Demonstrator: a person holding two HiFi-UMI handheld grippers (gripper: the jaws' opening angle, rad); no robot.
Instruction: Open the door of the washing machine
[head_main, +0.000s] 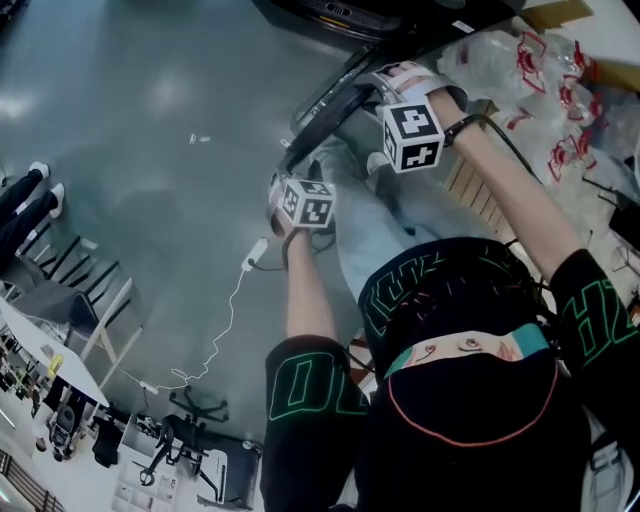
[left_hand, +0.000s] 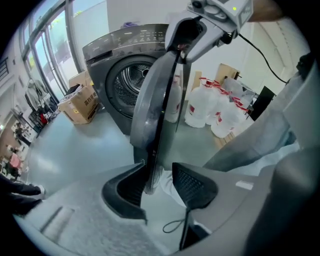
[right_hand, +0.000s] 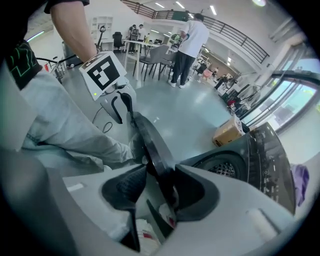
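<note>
While a person (head_main: 460, 400) worked at it with a gripper in each hand, the round door (left_hand: 156, 100) of the grey front-loading washing machine (left_hand: 107, 55) already stood well off the drum opening (left_hand: 131, 80), which showed uncovered in the left gripper view. Seen from there the door was edge-on, a thin upright disc rising straight ahead of the left gripper (left_hand: 159, 167), with the machine beyond it and to the left. The left gripper's jaws stood apart with the door's lower rim between them. The rim lay against one pad and a gap showed before the other, so nothing was pinched. The right gripper (right_hand: 161, 169) was clamped on the same rim further round, both pads pressed to the dark edge. In the left gripper view it appeared at the top of the door. The rim therefore ran as one line from the left gripper to the right. In the head view the right gripper lay further from the person's body and the left one closer in. By the look of it the door was near fully open. Any further swing would go away from the drum opening, led mainly by the right gripper, the only one with a firm hold.
</note>
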